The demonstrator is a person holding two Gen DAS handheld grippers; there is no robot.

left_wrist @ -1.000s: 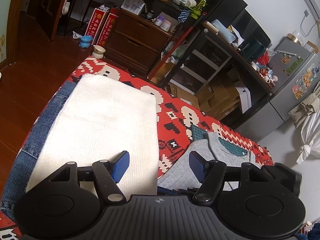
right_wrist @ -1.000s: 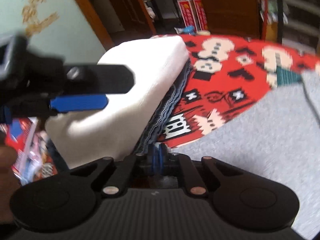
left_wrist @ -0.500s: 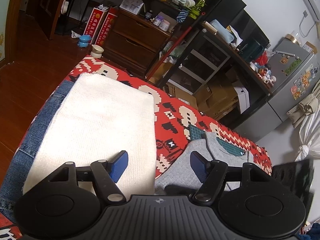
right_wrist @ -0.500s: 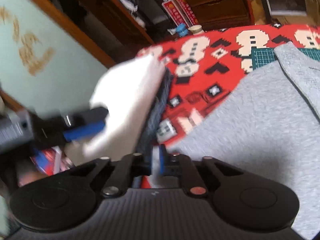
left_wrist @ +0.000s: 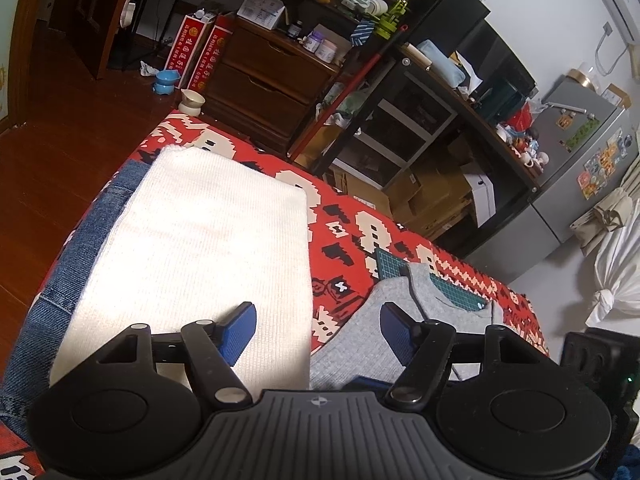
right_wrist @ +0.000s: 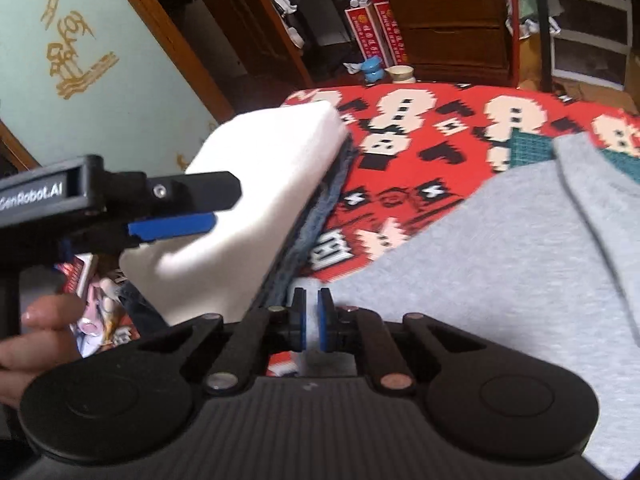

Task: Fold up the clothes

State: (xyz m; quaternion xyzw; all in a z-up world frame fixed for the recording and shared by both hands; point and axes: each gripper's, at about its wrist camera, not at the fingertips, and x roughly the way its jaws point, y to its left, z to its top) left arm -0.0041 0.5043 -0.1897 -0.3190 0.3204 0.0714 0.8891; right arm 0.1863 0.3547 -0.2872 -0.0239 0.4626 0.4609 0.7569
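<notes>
A folded white knit [left_wrist: 208, 248] lies on folded blue jeans [left_wrist: 84, 248] at the left of the red patterned table cover [left_wrist: 348, 236]. A grey sweatshirt [left_wrist: 360, 320] is spread out to the right of that stack. My left gripper [left_wrist: 318, 332] hovers open above the gap between the white knit and the sweatshirt, holding nothing. In the right wrist view, the grey sweatshirt [right_wrist: 520, 260] fills the right side. My right gripper [right_wrist: 312, 320] sits low over the sweatshirt's near corner, shut to a narrow slit with pale cloth showing through. The left gripper's fingers [right_wrist: 192, 192] hang above the white knit [right_wrist: 260, 184].
A hand [right_wrist: 36, 332] holds the left gripper. A green cutting mat [left_wrist: 388, 260] peeks out under the sweatshirt's collar. Behind the table stand a wooden drawer chest [left_wrist: 260, 84], black shelving [left_wrist: 400, 128] and a grey fridge [left_wrist: 568, 168]. Wooden floor [left_wrist: 60, 132] lies to the left.
My right gripper swung right, from facing the white stack to low over the grey sweatshirt, and a thin slit opened between its pads. The left gripper stayed open and barely shifted.
</notes>
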